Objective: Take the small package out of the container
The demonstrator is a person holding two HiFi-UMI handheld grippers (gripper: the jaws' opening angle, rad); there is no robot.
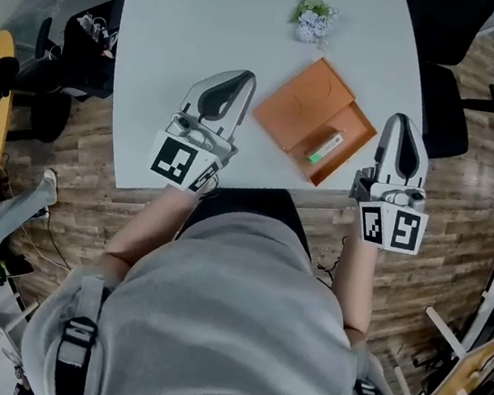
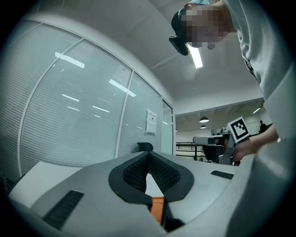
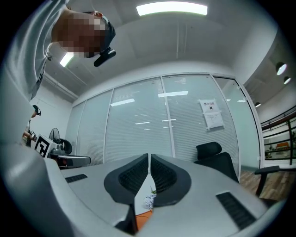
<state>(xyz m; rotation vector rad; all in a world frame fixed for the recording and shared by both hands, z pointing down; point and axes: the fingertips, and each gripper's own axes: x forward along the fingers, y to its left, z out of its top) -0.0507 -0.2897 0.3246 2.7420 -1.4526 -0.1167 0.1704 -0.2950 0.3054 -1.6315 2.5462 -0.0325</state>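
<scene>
An orange container (image 1: 290,108) lies open on the white table (image 1: 190,27), its tray to the right. The small white-and-green package (image 1: 325,146) rests inside that tray. My left gripper (image 1: 245,77) sits just left of the container, shut with nothing between its jaws. My right gripper (image 1: 399,119) hovers at the container's right, near the table's front corner, also shut and empty. In the left gripper view the gripper (image 2: 149,159) has its pads together, with a strip of orange container (image 2: 157,208) below. The right gripper view shows the gripper (image 3: 149,162) with its pads meeting above an orange edge (image 3: 143,216).
A small flower posy (image 1: 312,20) stands on the table behind the container, also visible as the posy (image 3: 150,200). A black office chair (image 1: 445,74) is at the table's far right. The table's front edge runs close to the person's body. Wooden floor surrounds the table.
</scene>
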